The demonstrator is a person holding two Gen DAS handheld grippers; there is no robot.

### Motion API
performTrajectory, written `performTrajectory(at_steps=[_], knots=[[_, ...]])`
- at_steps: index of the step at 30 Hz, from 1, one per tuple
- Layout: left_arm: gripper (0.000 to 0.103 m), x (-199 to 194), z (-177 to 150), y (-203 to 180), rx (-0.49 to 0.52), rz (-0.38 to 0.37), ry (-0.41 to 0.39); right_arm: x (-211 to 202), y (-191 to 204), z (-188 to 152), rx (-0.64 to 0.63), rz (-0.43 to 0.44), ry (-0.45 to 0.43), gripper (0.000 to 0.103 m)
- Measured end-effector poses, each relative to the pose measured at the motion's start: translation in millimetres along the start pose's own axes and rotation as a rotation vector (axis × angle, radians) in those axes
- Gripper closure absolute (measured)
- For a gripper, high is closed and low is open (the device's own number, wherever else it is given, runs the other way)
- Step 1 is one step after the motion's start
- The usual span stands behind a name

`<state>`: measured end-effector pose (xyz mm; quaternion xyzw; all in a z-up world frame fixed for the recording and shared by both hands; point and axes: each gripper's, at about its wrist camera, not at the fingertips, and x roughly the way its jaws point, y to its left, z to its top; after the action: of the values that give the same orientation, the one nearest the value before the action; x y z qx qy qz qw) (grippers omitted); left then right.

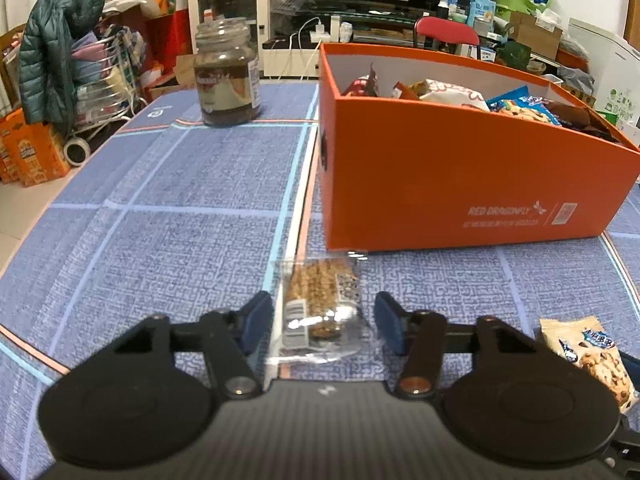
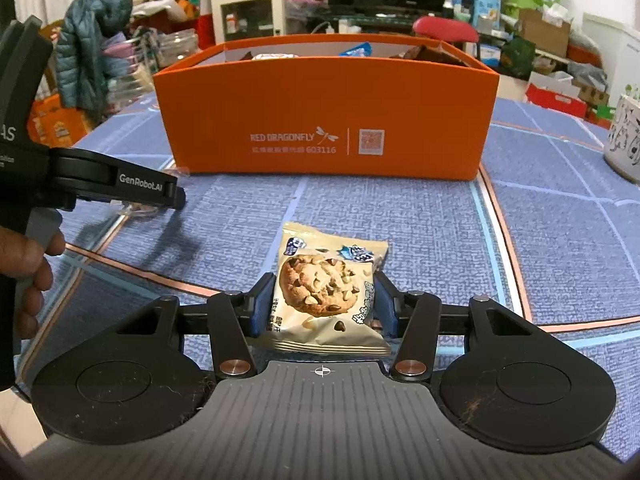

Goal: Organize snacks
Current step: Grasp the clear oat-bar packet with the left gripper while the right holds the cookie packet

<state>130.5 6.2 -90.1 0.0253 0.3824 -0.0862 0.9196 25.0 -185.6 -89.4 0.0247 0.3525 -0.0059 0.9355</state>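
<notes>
A clear-wrapped granola bar (image 1: 320,304) lies on the blue tablecloth between the fingers of my left gripper (image 1: 322,318), which is open and stands apart from it on both sides. My right gripper (image 2: 323,304) is shut on a cream cookie packet (image 2: 326,288); that packet also shows in the left wrist view (image 1: 592,356). The orange box (image 1: 460,176) holding several snack packets stands just beyond both; it also shows in the right wrist view (image 2: 326,120). The left gripper's body shows in the right wrist view (image 2: 120,190) at the left.
A glass jar (image 1: 228,76) with dark contents stands at the far left of the table. A white patterned pot (image 2: 624,140) stands at the right edge. The table's rounded edge (image 1: 60,196) curves along the left, with clutter and a chair beyond.
</notes>
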Motion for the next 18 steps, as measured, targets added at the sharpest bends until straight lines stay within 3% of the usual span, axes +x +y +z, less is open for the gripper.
performTrajectory(at_steps=[6, 18], knots=[[0.066, -2, 2, 6, -0.022, -0.018, 0.008, -3, 0, 2, 0.010, 0.041, 0.002, 0.066], [0.069, -10, 3, 4, -0.004, -0.023, 0.006, -13, 4, 9, -0.019, 0.065, -0.033, 0.066]])
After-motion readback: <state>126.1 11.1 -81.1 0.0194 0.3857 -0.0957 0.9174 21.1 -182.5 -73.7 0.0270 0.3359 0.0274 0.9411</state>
